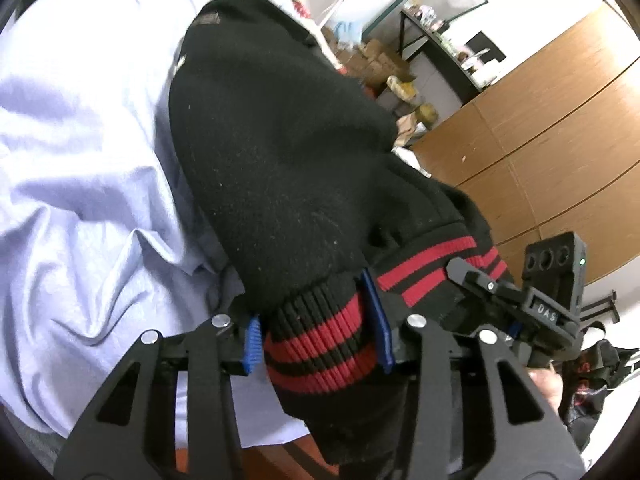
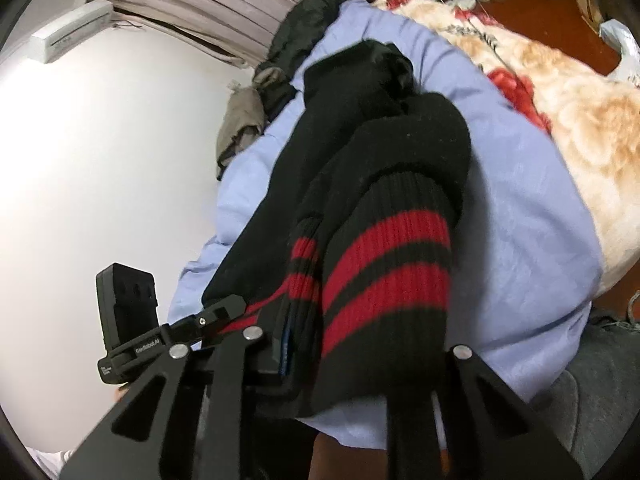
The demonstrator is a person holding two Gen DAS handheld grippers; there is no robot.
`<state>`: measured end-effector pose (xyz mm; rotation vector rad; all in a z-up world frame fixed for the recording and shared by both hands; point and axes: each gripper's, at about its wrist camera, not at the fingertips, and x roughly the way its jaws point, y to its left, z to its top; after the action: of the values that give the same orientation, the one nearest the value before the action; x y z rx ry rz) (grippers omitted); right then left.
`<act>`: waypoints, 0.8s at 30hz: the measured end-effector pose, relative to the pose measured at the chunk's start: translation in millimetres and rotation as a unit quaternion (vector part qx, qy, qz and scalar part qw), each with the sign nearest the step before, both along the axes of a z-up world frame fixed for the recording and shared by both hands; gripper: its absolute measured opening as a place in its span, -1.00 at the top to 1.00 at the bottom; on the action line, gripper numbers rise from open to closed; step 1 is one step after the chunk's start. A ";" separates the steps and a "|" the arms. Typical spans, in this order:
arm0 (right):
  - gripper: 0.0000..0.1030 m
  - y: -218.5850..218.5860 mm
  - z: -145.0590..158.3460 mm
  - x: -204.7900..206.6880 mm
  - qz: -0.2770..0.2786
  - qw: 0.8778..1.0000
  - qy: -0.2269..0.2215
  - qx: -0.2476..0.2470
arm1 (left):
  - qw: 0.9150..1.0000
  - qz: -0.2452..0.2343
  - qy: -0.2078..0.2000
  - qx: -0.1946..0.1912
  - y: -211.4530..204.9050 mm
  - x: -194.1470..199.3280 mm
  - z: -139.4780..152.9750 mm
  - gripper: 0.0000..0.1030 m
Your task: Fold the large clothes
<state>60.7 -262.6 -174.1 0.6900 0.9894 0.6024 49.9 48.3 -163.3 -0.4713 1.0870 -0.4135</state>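
Ribbed cuffs, black with red stripes, sit clamped in both grippers above a pale blue sheet [image 1: 80,168].

Left gripper [image 1: 316,338] pinches one striped cuff [image 1: 320,352] of the black sweater [image 1: 280,140] between its blue pads [image 1: 251,340]; the right gripper [image 2: 360,360] grasps the bunched striped hem [image 2: 384,280], with only its left pad showing. Dark, fuzzy knit, flecked with lint, runs lengthwise away from each camera across the sheet-covered bed, its far end folded over near a floral blanket [image 2: 560,92].

Both wrist views close, sharing sweater [image 1: 280,152]
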 end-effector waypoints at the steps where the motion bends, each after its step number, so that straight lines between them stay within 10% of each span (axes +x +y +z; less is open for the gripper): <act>1: 0.59 -2.3 4.7 -1.6 -0.001 1.000 -0.004 0.000 | 1.000 0.001 -0.004 -0.007 -0.4 -1.9 7.4 0.20; 10: 0.59 -22.5 30.5 -31.3 0.000 1.000 -0.018 -0.002 | 1.000 -0.025 -0.017 -0.010 -10.1 -30.7 33.1 0.21; 18: 0.54 -22.0 -16.3 -43.5 -0.004 0.999 0.034 0.000 | 1.000 -0.015 0.026 0.000 -6.0 -42.1 -17.1 0.13; 24: 0.00 -17.1 -31.5 -38.5 -0.001 0.999 0.054 0.001 | 0.999 -0.002 0.053 -0.007 2.1 -49.1 -43.4 -0.21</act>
<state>22.2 -279.8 -205.6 0.7314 1.0879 0.5691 0.8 50.4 -206.7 -0.5088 1.1887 -0.4033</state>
